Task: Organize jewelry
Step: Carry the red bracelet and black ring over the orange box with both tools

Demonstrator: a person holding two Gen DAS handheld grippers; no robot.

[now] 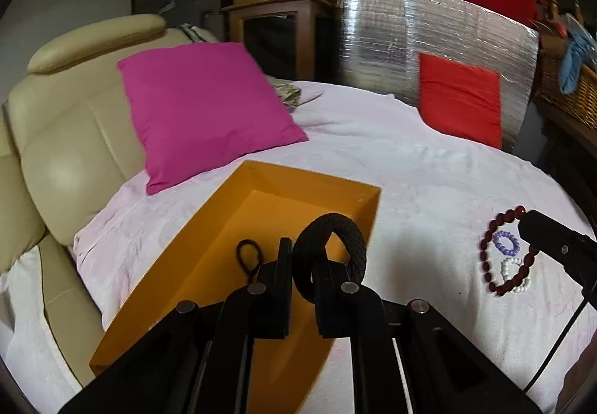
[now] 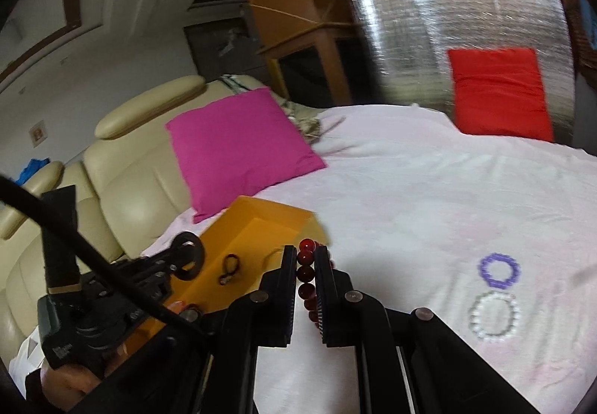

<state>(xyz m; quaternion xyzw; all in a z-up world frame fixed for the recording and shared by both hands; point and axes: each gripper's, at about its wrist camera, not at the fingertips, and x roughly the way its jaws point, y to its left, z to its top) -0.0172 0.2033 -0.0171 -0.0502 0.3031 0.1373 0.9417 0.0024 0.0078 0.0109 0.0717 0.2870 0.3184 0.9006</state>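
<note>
A bed (image 1: 410,168) covered with a pale pink sheet fills both wrist views, with a beige leather sofa (image 1: 67,138) along its left side. An open orange box (image 1: 261,197) sits on the sheet near the sofa, and a small black loop with a clasp (image 1: 247,257) lies inside it. The left hand-held gripper (image 1: 303,264) hangs over the box with its jaws clamped on a thick black braided bangle (image 1: 332,250), which stands upright between them. The right hand-held gripper (image 2: 306,276) is just right of the box, its jaws closed on a red bead bracelet (image 2: 306,266); in the left view most of that bracelet drapes on the sheet. Inside the bracelet's loop, as the left view shows it, lie a purple bead ring (image 2: 499,270) and a white bead ring (image 2: 494,317), the purple one farther away and the two nearly touching. A magenta pillow (image 1: 201,112) leans against the sofa behind the box. A red cushion (image 1: 460,100) stands at the far side of the bed against a silver foil panel (image 1: 388,37). A hand (image 2: 67,382) grips the left tool's handle at the lower left of the right view
</note>
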